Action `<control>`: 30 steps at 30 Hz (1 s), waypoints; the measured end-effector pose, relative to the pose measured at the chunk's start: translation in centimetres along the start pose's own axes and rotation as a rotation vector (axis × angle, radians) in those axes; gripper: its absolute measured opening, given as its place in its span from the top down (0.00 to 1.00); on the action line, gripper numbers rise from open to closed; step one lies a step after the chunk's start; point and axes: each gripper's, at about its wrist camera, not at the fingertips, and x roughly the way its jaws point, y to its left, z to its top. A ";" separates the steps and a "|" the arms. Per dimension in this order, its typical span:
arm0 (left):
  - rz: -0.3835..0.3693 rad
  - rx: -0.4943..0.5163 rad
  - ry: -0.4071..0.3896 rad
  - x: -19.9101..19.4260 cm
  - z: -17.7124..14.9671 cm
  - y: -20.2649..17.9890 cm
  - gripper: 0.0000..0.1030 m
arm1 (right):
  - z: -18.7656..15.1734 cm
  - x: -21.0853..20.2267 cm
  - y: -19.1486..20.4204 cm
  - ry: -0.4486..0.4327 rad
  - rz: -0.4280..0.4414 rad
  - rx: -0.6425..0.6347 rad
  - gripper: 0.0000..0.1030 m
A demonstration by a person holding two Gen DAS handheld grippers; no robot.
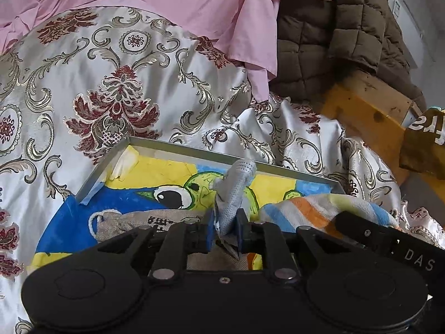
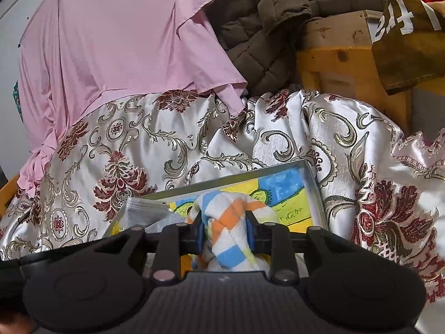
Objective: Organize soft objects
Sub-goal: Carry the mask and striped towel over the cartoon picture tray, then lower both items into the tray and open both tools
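The left gripper has its 2 blue pads against a grey face mask, jaws narrow, over the painted metal tray. A linen drawstring pouch lies in the tray. The right gripper clasps a striped towel above the tray's right half.

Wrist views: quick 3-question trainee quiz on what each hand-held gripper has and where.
1. True or false: the left hand-held gripper has a grey face mask between its fingers.
2. Which item is between the right hand-held gripper fingers? A) striped towel B) pink sheet C) brown quilted jacket
3. Both items sit over a metal ____ with a cartoon picture inside.

Key: 1 true; 2 A; 3 tray
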 end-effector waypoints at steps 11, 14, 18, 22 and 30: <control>0.019 -0.004 0.005 0.0 0.0 0.1 0.78 | 0.1 -0.1 -0.4 0.006 -0.003 0.027 0.63; 0.020 -0.006 0.005 0.0 0.0 0.1 0.77 | 0.1 -0.1 -0.4 0.008 -0.004 0.031 0.62; 0.021 -0.008 0.003 0.0 0.0 0.1 0.75 | 0.1 -0.1 -0.5 0.008 -0.004 0.031 0.59; 0.029 -0.013 0.002 -0.1 0.0 0.2 0.72 | 0.0 -0.2 -0.4 0.012 -0.009 0.029 0.56; 0.044 -0.035 0.000 -0.3 -0.1 0.5 0.63 | -0.1 -0.1 -0.5 0.019 -0.014 0.034 0.49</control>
